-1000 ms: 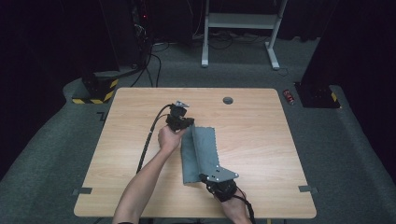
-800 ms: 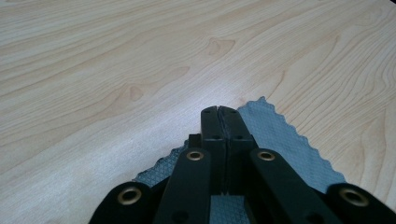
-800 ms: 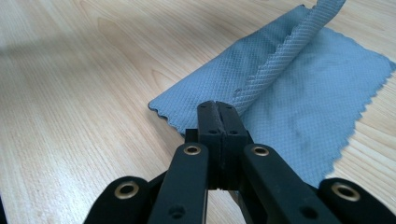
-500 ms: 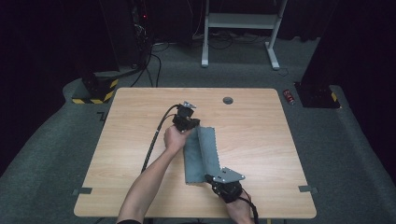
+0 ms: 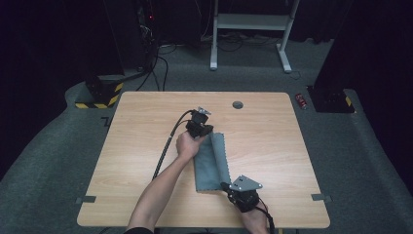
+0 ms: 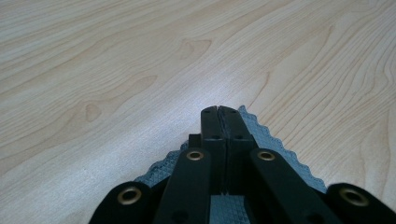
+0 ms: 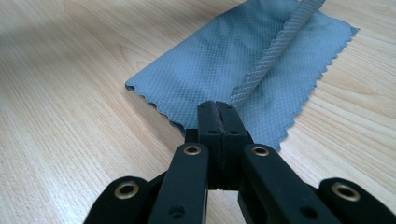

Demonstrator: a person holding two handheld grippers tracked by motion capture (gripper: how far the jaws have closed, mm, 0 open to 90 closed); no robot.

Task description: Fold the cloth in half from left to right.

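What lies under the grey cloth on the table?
Under the cloth is the wooden table, bare around it. The cloth is folded over itself, so its lower layer and the wood beneath are covered. Each tool, left and right, pinches a corner.

Both grippers are black. The left gripper [image 5: 210, 130] trails a thick black cable, and the right gripper [image 5: 227, 185] carries a grey three-cornered plate. Their flat jaw links bear brass-ringed holes and small dark screws. The forearms are bare.

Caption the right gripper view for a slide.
Right hand-held gripper shut on the near edge of a grey cloth folded on the wooden table.
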